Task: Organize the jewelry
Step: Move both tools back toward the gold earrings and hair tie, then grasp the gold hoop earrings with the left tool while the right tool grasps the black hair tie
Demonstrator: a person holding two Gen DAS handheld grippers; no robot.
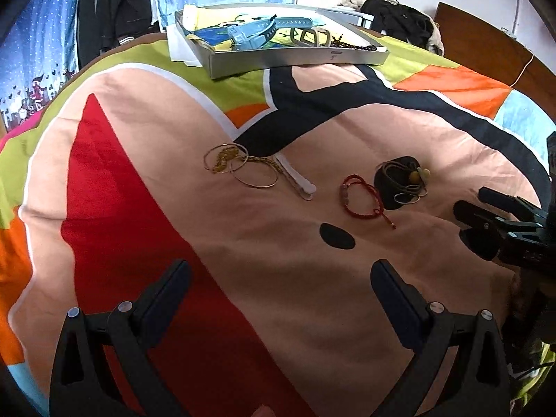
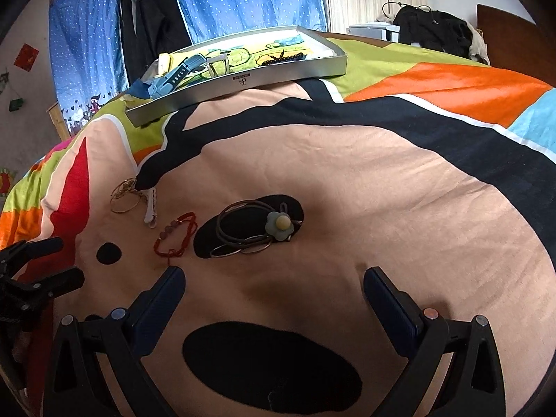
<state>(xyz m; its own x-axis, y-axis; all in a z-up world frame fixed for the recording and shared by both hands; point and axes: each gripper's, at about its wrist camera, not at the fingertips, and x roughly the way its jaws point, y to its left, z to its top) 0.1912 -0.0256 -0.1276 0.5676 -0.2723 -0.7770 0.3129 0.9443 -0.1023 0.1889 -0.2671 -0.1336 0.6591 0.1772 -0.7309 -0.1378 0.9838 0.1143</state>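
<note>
Altogether 4 loose clusters lie on the bed cover (image 2: 382,180): thin gold bangles (image 1: 239,166) touching 1 white hair clip (image 1: 299,182), then 1 red cord bracelet (image 2: 175,234), then 1 tangle of brown cords with a flower charm (image 2: 278,226). Farther back, 1 grey tray (image 2: 264,80) with a small unreadable mark on its front wall holds 1 blue watch (image 1: 257,29), 1 beige clip (image 1: 311,36) and dark beads (image 2: 283,58). Both tools hover low over the cover, the left tool (image 1: 278,271) and the right tool (image 2: 274,274) each spread wide and empty, the right one nearest the cords.
</note>
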